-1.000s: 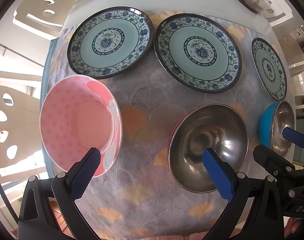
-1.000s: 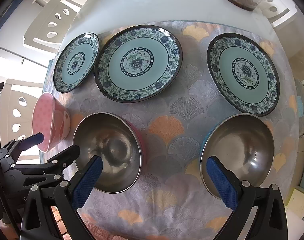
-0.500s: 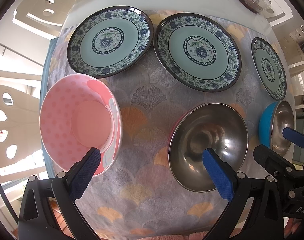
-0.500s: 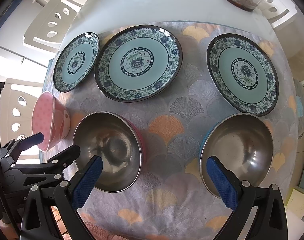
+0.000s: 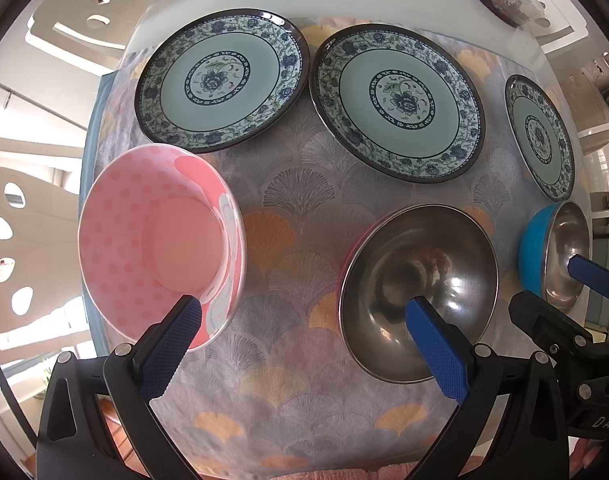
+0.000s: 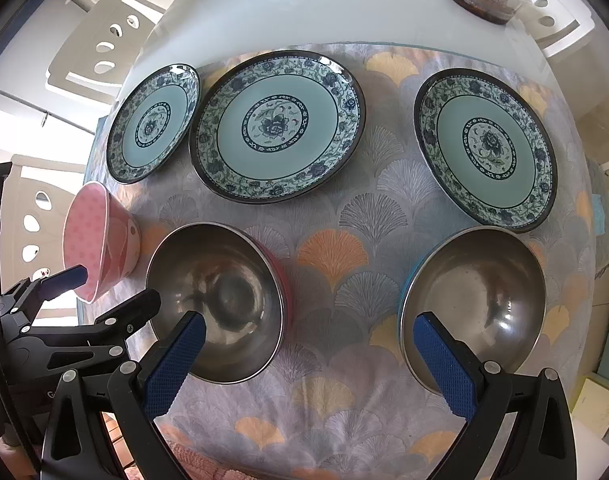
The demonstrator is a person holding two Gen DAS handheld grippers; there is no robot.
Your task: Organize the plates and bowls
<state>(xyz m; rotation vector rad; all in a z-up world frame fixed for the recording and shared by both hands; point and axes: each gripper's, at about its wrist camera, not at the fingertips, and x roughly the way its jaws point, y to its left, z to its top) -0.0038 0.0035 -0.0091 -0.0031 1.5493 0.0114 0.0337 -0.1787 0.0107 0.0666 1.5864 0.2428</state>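
On the patterned cloth (image 6: 332,248) the dishes lie in two rows, three flowered plates far and three bowls near. Both tongs hang over the near edge with their blue pads spread wide apart, and neither pinches anything.

The left tongs (image 5: 304,344) look between the pink bowl (image 5: 160,236), which is ahead and to their left, and the middle steel bowl (image 5: 418,292), ahead and to their right. One pad shows in front of each bowl's near rim, but I cannot tell if it touches. The right tongs (image 6: 308,360) look between this same middle steel bowl (image 6: 216,300) on their left and the steel bowl with blue outside (image 6: 474,304) on their right.

So the middle bowl stands between both hands, the pink bowl is nearer to the left hand, and the blue one nearer to the right hand. The bowls are round, so no long axis matters; only the rim can be taken.

Beyond them, the left plate (image 5: 220,84) is far from the pink bowl, the middle plate (image 6: 276,126) far from the middle bowl, the right plate (image 6: 486,148) far from the blue one. I judge that no stacking is done yet, and the first move is probably forward to a near rim
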